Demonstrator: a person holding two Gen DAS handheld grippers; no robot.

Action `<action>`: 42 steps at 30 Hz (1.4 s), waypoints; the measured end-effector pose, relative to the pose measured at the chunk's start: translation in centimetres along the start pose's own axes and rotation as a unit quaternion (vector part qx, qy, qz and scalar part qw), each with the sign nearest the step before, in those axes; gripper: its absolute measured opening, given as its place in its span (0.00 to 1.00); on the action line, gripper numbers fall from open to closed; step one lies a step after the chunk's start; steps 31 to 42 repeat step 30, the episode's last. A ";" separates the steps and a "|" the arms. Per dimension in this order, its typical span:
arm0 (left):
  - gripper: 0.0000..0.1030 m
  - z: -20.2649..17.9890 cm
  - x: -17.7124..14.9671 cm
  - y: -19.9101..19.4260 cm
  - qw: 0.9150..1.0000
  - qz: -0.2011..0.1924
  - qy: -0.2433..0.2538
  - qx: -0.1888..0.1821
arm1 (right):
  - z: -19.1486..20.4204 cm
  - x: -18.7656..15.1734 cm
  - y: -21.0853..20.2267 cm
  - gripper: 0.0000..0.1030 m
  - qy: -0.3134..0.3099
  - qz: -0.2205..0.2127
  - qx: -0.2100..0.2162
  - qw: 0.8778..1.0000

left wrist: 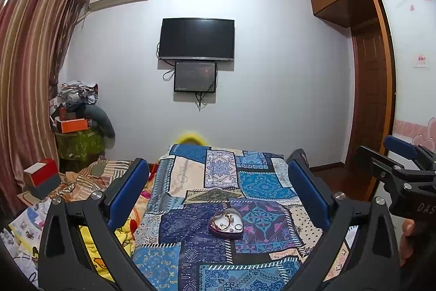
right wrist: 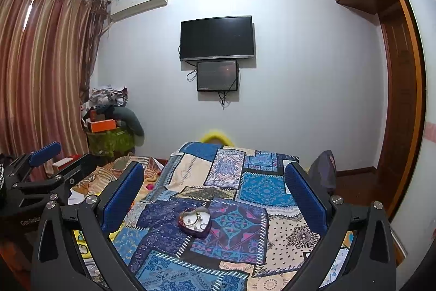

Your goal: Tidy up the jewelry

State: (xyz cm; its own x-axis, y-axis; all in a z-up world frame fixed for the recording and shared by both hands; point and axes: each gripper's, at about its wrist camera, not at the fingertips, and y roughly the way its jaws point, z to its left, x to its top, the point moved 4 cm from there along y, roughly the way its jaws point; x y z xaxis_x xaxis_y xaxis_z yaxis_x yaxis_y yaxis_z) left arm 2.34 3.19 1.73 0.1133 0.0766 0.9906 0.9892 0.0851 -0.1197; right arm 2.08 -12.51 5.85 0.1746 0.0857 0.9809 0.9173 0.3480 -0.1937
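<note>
A purple heart-shaped tin point(left wrist: 226, 224) with several small pieces of jewelry inside, rings and chains, sits on the blue patchwork bedspread point(left wrist: 253, 182). It also shows in the right wrist view point(right wrist: 195, 222). My left gripper point(left wrist: 218, 182) is open and empty, held above and short of the tin. My right gripper point(right wrist: 214, 187) is open and empty, likewise held back from the tin. The right gripper shows at the right edge of the left wrist view point(left wrist: 403, 168), and the left gripper at the left edge of the right wrist view point(right wrist: 41, 168).
The bedspread point(right wrist: 259, 190) covers the bed. Left of it lie rumpled orange bedding point(left wrist: 90, 179), a red box point(left wrist: 42, 176) and papers. A pile of boxes and clothes point(left wrist: 79, 124) stands in the corner by the curtain. A TV point(left wrist: 196, 39) hangs on the far wall; a wardrobe point(left wrist: 368, 72) stands right.
</note>
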 end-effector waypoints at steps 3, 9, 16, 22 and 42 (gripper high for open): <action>1.00 -0.1 0.0 0.1 1.000 0.001 0.000 -0.004 | 0.0 0.0 0.0 0.99 -0.001 -0.001 -0.002 1.000; 1.00 -0.3 -0.1 0.4 1.000 0.010 0.002 -0.019 | -0.1 -0.1 0.1 0.99 0.002 0.000 -0.002 1.000; 1.00 -0.5 -0.3 0.7 1.000 0.015 0.004 -0.018 | -0.1 -0.1 0.3 0.99 0.001 0.003 -0.003 1.000; 1.00 -0.3 -0.4 1.1 1.000 0.020 -0.001 -0.020 | -0.1 -0.2 0.6 0.99 0.001 0.010 -0.003 1.000; 1.00 -0.4 -0.6 1.5 0.999 0.028 0.000 -0.024 | -0.2 -0.3 0.8 0.99 0.004 0.014 -0.001 1.000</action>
